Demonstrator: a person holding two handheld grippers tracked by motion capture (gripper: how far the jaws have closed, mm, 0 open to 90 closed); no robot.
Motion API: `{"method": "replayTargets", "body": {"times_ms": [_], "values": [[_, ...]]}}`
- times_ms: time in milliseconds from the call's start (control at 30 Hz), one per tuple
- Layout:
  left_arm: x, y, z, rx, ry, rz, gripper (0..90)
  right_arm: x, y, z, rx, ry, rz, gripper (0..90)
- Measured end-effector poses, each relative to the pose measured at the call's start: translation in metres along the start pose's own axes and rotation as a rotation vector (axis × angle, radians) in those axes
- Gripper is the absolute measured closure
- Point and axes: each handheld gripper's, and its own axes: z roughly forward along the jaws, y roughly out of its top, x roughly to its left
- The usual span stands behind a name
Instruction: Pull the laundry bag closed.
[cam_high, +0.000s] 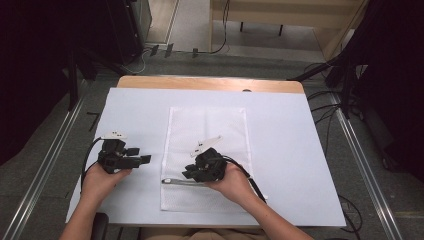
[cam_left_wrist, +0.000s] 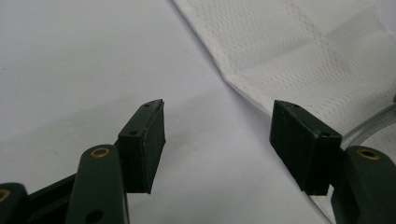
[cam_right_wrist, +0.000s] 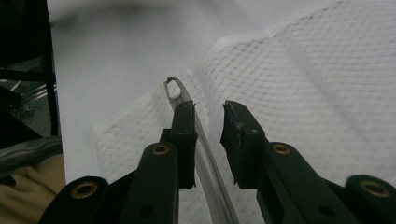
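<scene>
Currently right tool (cam_right_wrist: 208, 126) sits low over the near end of the white mesh bag (cam_high: 207, 135), jaws slightly apart, straddling the zipper strip (cam_right_wrist: 208, 163) just behind its pull (cam_right_wrist: 173, 88), not clamped. Left tool (cam_left_wrist: 217, 140) is spread wide, holding nothing, over the white table (cam_high: 285, 145) cover just beside the bag's left edge.

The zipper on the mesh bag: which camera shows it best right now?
The right gripper view: the zipper runs up between the right gripper's slightly parted jaws, its pull tab plain. The high view shows it as a thin grey line by that gripper; the left gripper view catches a curved bit at its right edge.
</scene>
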Motion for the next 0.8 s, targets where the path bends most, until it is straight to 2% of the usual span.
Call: {"method": "replayTargets", "body": {"times_ms": [333, 567, 667, 800], "values": [[0.0, 0.0, 0.0, 0.0, 0.002, -0.001, 36.2, 0.005, 0.003, 0.021, 0.013, 0.02, 0.006, 77.9], [0.001, 0.0, 0.0, -0.001, 0.002, -0.003, 36.2, 0.011, 0.007, 0.034, 0.029, 0.038, -0.008, 78.8], [0.001, 0.0, 0.0, 0.001, 0.003, -0.001, 36.2, 0.011, 0.009, 0.038, 0.022, 0.07, 0.01, 78.4], [0.002, 0.0, 0.0, 0.001, -0.001, -0.005, 36.2, 0.012, 0.012, 0.045, 0.032, 0.068, 0.012, 78.2]]}}
